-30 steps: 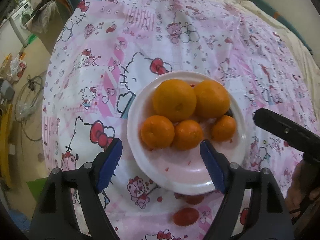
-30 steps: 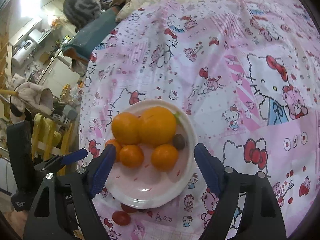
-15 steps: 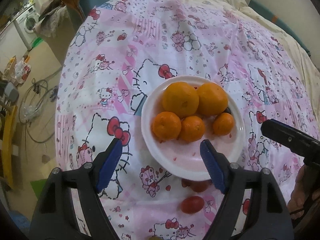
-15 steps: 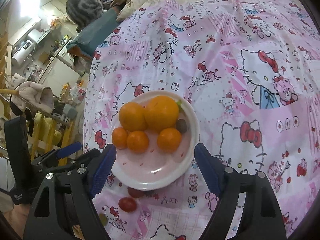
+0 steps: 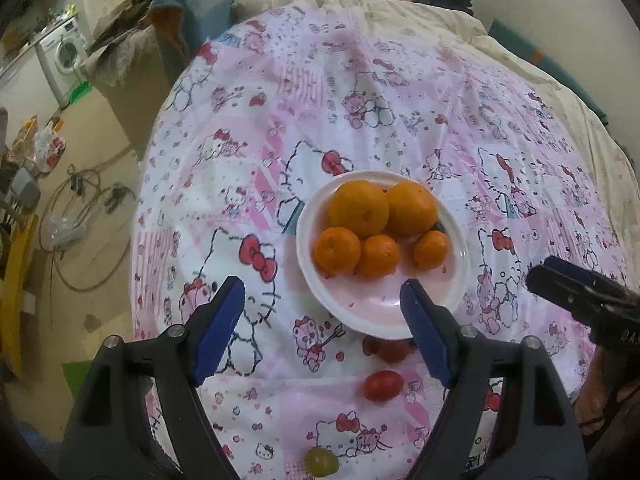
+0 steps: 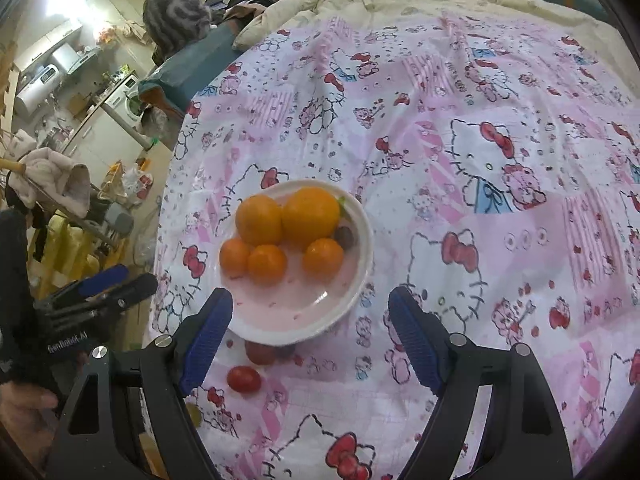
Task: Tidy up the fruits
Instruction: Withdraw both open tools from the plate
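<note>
Oranges (image 5: 362,208) fill the white plate (image 5: 460,276) on the pink cartoon cloth (image 5: 400,92). Two cherry tomatoes (image 5: 383,385) and a green grape (image 5: 321,462) lie off the plate at six o'clock. Left gripper (image 5: 322,330) and right gripper (image 6: 310,332) hover wide open, empty.

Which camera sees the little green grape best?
The left wrist view: the green grape lies in plain sight on the cloth, below the red tomato. The right wrist view shows only a sliver of it behind the right gripper's finger.
</note>
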